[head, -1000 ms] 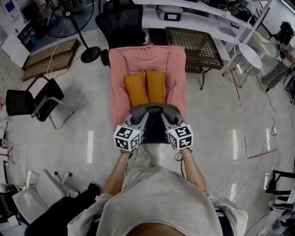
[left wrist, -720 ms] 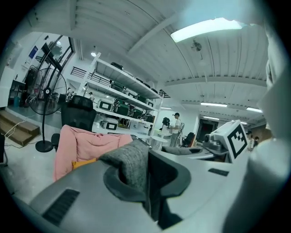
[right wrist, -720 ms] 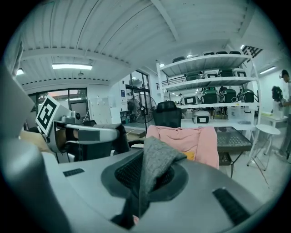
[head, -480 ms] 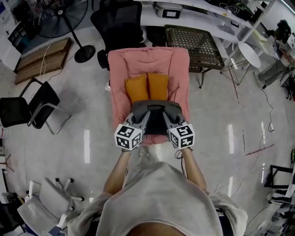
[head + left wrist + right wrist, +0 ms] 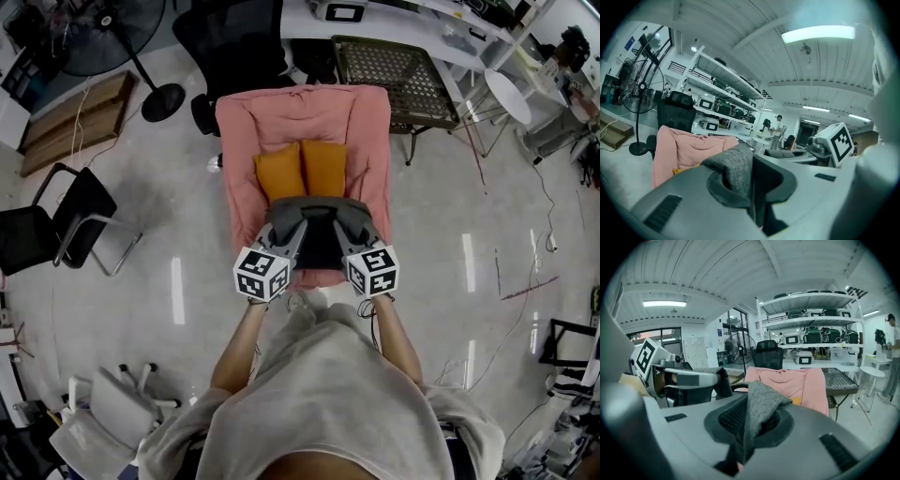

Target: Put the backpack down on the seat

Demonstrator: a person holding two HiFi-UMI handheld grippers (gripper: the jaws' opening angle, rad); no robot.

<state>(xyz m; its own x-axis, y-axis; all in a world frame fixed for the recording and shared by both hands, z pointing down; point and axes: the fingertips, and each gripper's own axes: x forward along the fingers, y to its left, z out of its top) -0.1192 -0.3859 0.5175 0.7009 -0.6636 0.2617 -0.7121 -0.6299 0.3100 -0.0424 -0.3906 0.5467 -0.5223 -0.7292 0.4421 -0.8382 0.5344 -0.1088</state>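
A grey and black backpack [image 5: 319, 234] hangs between my two grippers over the front half of a pink-covered seat [image 5: 367, 141]. Two orange cushions [image 5: 302, 171] lie side by side on the seat, just beyond the pack. My left gripper [image 5: 284, 225] is shut on a fold of the pack's grey fabric [image 5: 733, 171] at its left shoulder. My right gripper [image 5: 350, 225] is shut on a grey fold [image 5: 757, 408] at its right shoulder. In the left gripper view the right gripper's marker cube [image 5: 840, 140] shows beside me. Whether the pack's underside touches the seat is hidden.
A black office chair [image 5: 234, 37] stands behind the seat, a mesh-topped table [image 5: 398, 80] to its right, and a floor fan [image 5: 127, 42] at the back left. A black visitor chair [image 5: 56, 220] is on the left. Shelves [image 5: 815, 315] line the far wall.
Both grippers have carried the backpack forward from the seat's front edge to over the seat, nearer the orange cushions. The grips are unchanged.
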